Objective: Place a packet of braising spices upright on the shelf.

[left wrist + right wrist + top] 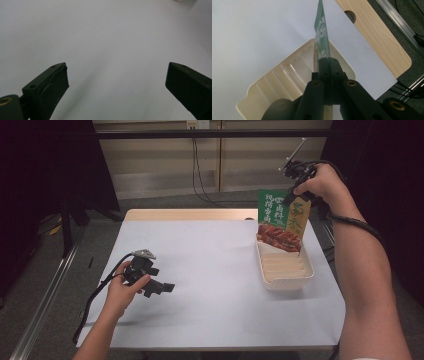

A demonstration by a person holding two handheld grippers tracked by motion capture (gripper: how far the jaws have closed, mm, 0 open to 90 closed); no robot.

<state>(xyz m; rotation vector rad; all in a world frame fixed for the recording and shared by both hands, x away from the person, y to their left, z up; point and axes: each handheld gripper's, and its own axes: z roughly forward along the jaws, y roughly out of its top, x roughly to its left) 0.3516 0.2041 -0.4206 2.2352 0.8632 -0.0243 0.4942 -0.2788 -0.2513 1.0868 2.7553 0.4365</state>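
Observation:
A green and red snack packet [281, 220] hangs upright over the far end of a cream ribbed tray [292, 276] at the table's right side. My right gripper [294, 194] is shut on the packet's top edge, held high above the tray. In the right gripper view the packet [321, 37] shows edge-on, pinched between the closed jaws of that gripper [329, 65], with the tray [262, 85] beneath. My left gripper [162, 287] rests low over the table at the left, jaws wide apart. In the left gripper view that gripper [117, 82] has nothing between its fingers.
White paper covers the table [210, 270]; a strip of bare wood [190, 214] shows along the far edge. In the right gripper view the wood [374, 32] has a round hole. Dark curtains and a metal rail [45, 290] flank the table.

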